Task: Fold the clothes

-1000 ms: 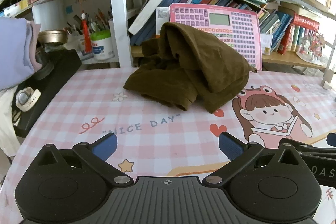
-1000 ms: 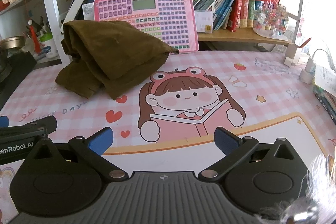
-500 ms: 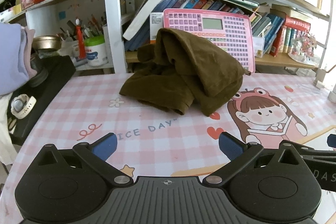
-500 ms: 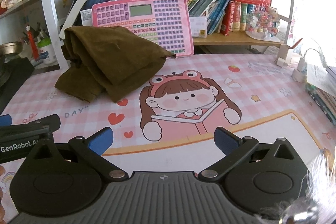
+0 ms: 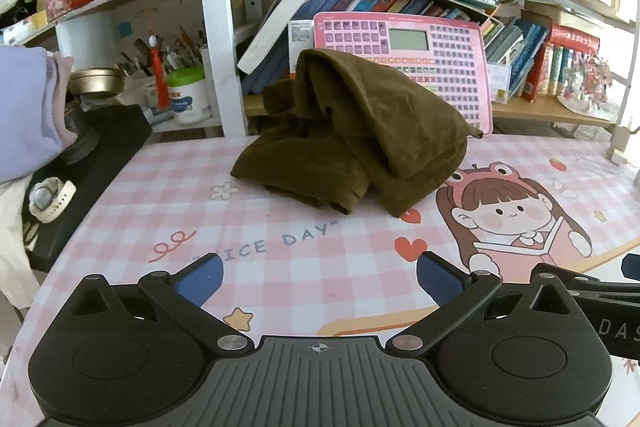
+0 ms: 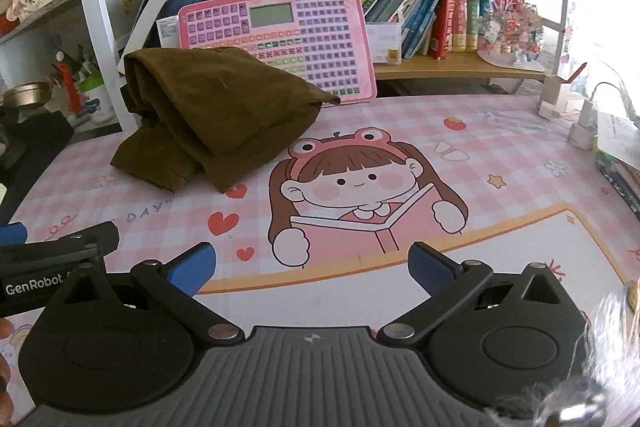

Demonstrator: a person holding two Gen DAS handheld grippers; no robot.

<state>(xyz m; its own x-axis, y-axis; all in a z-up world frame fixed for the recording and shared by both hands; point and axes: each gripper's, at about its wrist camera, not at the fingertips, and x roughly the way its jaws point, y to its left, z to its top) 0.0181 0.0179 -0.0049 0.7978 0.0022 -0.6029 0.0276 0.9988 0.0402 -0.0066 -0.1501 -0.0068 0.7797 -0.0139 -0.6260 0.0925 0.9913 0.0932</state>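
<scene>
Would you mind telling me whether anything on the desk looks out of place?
The brown garment lies crumpled in a heap on the pink mat, its top propped against the pink keyboard toy rather than spread flat.

Your right gripper [image 6: 310, 269] hovers low over the pink checked desk mat [image 6: 500, 155], its blue-tipped fingers [image 6: 192, 269] spread wide and empty, above a cartoon girl reading a book [image 6: 356, 195]. A crumpled brown garment [image 6: 216, 119] lies heaped at far left, resting against a pink toy keyboard [image 6: 320, 35]; your left gripper [image 6: 52, 259] edges in from the left
</scene>
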